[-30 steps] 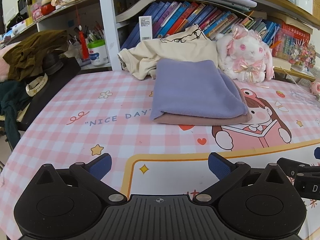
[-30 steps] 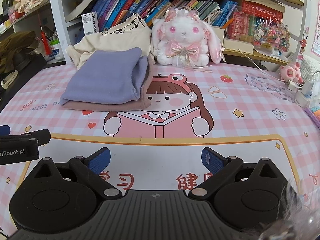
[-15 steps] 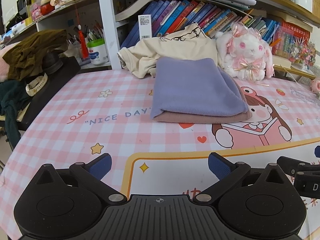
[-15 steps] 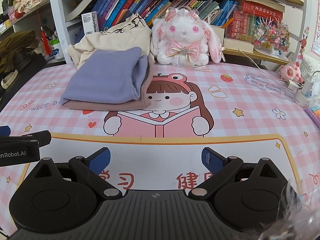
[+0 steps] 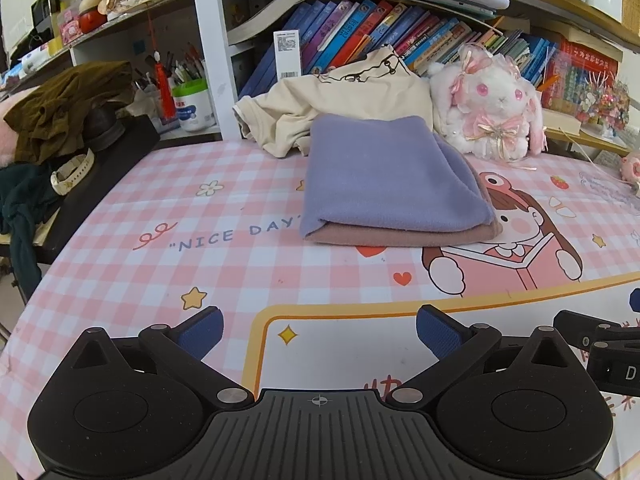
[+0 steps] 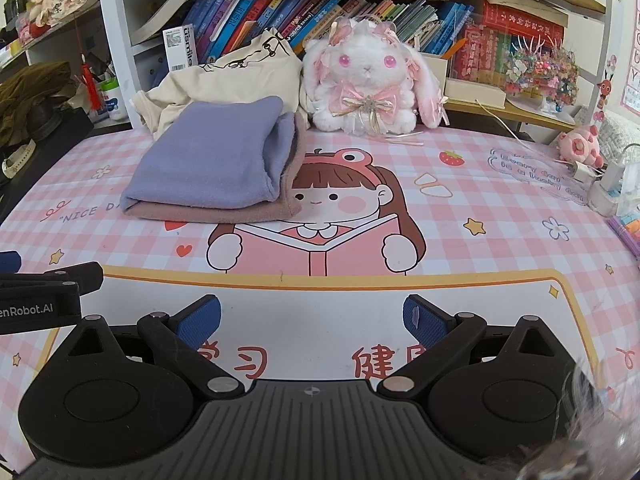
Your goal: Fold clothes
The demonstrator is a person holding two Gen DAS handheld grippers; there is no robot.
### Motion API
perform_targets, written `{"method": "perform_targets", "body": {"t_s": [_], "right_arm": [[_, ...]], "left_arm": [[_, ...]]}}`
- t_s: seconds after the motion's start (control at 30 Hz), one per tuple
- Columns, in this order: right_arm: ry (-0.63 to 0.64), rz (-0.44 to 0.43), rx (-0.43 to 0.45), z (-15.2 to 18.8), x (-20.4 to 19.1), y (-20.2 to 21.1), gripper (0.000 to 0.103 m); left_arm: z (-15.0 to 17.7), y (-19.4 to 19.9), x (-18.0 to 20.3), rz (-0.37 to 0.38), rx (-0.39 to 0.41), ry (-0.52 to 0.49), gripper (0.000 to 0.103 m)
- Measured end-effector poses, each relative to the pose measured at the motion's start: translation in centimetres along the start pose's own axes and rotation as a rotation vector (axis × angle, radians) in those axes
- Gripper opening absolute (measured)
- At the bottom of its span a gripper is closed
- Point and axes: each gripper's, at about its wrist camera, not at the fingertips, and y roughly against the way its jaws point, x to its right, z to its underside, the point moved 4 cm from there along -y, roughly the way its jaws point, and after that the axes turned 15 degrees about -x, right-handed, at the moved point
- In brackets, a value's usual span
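Both grippers, left gripper and right gripper, gape near folded clothes.

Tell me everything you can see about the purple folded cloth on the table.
The purple folded cloth looks like soft, fleecy fabric, lavender in colour, folded into a neat flat rectangle with a rounded fold along its near-left edge. It lies on top of a folded dusty-pink cloth that shows beneath its front and right edges, on the pink checked table mat. Its far edge touches or overlaps the crumpled cream garment. Neither hand-held gripper touches it.
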Motion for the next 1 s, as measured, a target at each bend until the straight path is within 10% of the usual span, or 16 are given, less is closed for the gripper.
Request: {"method": "perform_targets", "body": {"t_s": [1.0], "right_arm": [[0.0,-0.004,-0.014,0.0,-0.08,-0.37,0.099]], "left_arm": [[-0.12,0.06,-0.12,0.04,-0.006,0.015,0.103]]}}
